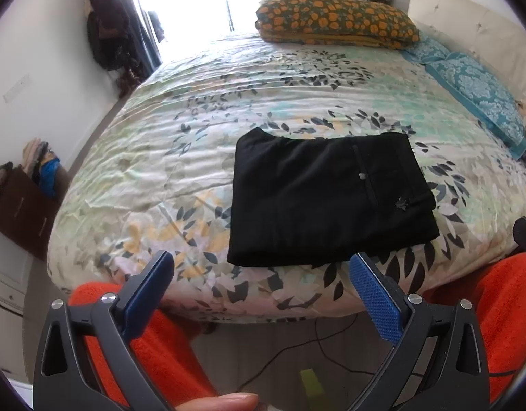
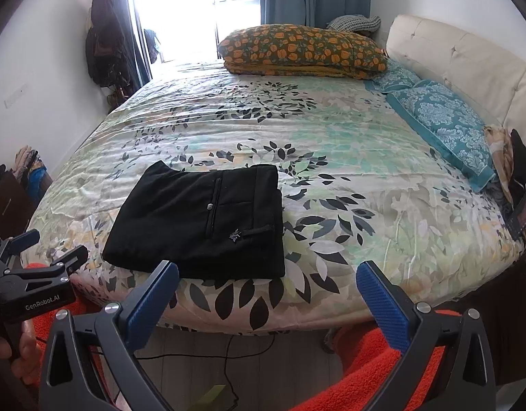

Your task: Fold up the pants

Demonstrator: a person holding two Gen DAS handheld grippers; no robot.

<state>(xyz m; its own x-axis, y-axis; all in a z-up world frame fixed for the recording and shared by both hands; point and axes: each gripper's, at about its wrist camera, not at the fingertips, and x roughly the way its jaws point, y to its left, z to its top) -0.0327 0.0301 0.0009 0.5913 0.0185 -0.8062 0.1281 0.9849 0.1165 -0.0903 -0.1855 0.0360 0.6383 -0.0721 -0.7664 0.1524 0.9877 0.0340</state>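
Black pants (image 1: 331, 202) lie folded into a flat rectangle on the bed (image 1: 194, 109), near its front edge, pocket side up. Left gripper (image 1: 263, 284) hangs just short of that edge, fingers (image 1: 374, 298) spread wide, holding nothing. Right gripper (image 2: 268, 291) sits to the pants' right, fingers wide too, empty. Neither touches the cloth.

The black fabric pants (image 1: 331, 198) (image 2: 201, 219) lie folded into a flat, roughly rectangular bundle near the front edge of the bed. A seam with a small pale button runs across the upper layer, beside a slit pocket and a tiny dark leaf-shaped ornament.
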